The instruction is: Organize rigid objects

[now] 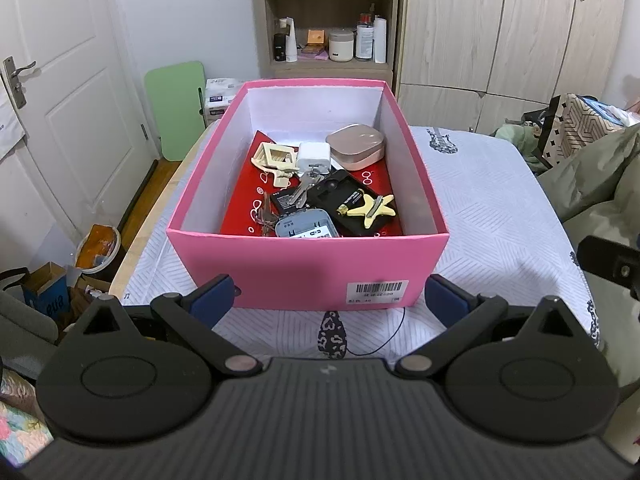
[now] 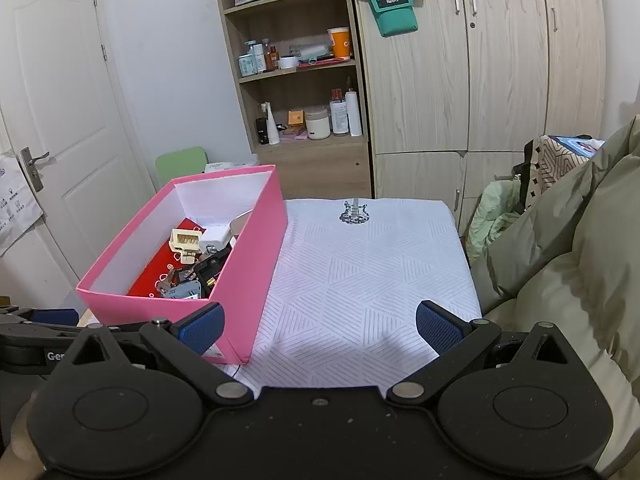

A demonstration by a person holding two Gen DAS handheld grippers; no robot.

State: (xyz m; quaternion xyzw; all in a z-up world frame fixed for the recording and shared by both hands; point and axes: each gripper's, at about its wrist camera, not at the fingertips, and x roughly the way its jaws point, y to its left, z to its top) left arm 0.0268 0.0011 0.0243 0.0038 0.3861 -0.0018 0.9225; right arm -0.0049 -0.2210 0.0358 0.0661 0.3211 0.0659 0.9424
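- Left claw (image 1: 326,298) at the bottom of the left wrist view, blue pads spread wide, pinching nothing; it sits just short of the near wall of the pink box (image 1: 308,268), which fills the middle of the frame
- Right claw (image 2: 320,326) likewise spread and empty; its left pad (image 2: 202,328) overlaps the box's near right corner in the picture, though touching cannot be told
- The box rests on a white patterned cover (image 2: 372,280); the right half of the right wrist view is bare cover
- Inside the box: a yellow star clip (image 1: 370,209), keys (image 1: 306,186), a white charger (image 1: 314,156), a pink case (image 1: 356,146)
- Far edge: shelf (image 1: 328,12) and wardrobe (image 2: 460,80) at the top of the frame
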